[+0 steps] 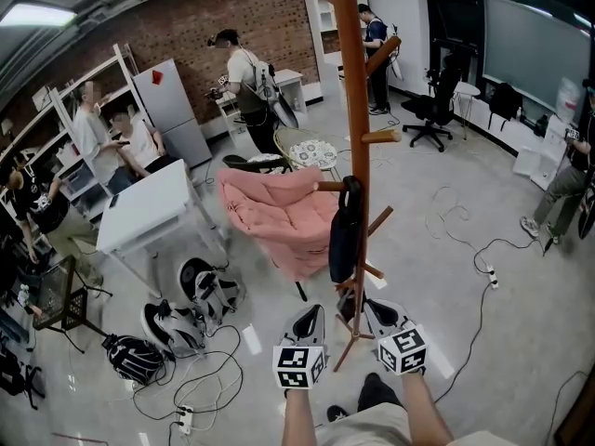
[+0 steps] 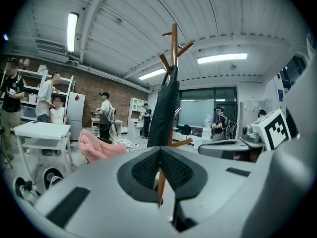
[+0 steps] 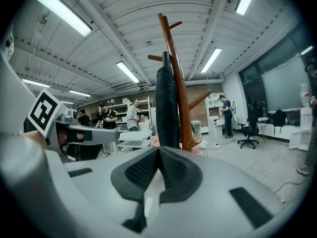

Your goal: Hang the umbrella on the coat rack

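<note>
From the head view, the wooden coat rack stands straight ahead of the person on the grey floor. The dark folded umbrella hangs from one of its lower pegs, handle hooked at the top and canopy hanging down along the pole. Both arms reach forward low in the picture. The left hand-held gripper sits just left of the rack's foot and the right hand-held gripper just right of it, each with its marker cube near the wrist. Neither touches the umbrella. A pink cushioned chair sits behind and left of the rack, beside a white counter. Helmets and cables lie on the floor nearby, and several people stand by the brick wall.

In the left gripper view, the dark pads are pressed together at their tips with nothing pinched between them. The umbrella hangs beyond them against the rack's pole, clear of the jaws. The other gripper shows at the right edge.

In the right gripper view, the jaws are also pressed together and empty. The umbrella hangs upright straight ahead, just left of the brown pole, with the pegs branching above it.
</note>
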Action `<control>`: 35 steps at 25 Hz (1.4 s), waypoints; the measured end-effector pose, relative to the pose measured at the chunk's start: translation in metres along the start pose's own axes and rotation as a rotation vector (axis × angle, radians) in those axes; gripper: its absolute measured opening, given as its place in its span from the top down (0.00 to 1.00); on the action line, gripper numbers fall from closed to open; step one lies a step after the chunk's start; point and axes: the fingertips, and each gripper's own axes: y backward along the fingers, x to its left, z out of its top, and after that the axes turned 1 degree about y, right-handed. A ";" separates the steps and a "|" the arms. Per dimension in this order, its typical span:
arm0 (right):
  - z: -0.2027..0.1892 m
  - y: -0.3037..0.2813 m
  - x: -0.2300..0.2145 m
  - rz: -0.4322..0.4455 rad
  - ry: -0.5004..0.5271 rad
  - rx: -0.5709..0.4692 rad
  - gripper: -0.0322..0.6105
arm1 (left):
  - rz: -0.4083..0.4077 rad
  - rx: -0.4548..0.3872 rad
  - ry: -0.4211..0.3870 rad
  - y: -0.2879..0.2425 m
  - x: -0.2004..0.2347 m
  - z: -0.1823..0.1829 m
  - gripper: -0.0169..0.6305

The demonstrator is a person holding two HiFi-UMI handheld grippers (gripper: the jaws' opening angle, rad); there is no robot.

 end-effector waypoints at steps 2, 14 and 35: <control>0.000 -0.001 0.000 -0.001 -0.002 -0.002 0.95 | -0.001 0.001 0.001 -0.001 0.001 0.000 0.96; -0.003 -0.001 0.003 0.001 0.002 0.008 0.95 | -0.006 0.011 0.001 -0.001 0.002 -0.004 0.96; -0.007 -0.004 0.009 0.018 -0.034 -0.003 0.95 | 0.011 0.016 -0.002 0.003 0.014 -0.009 0.96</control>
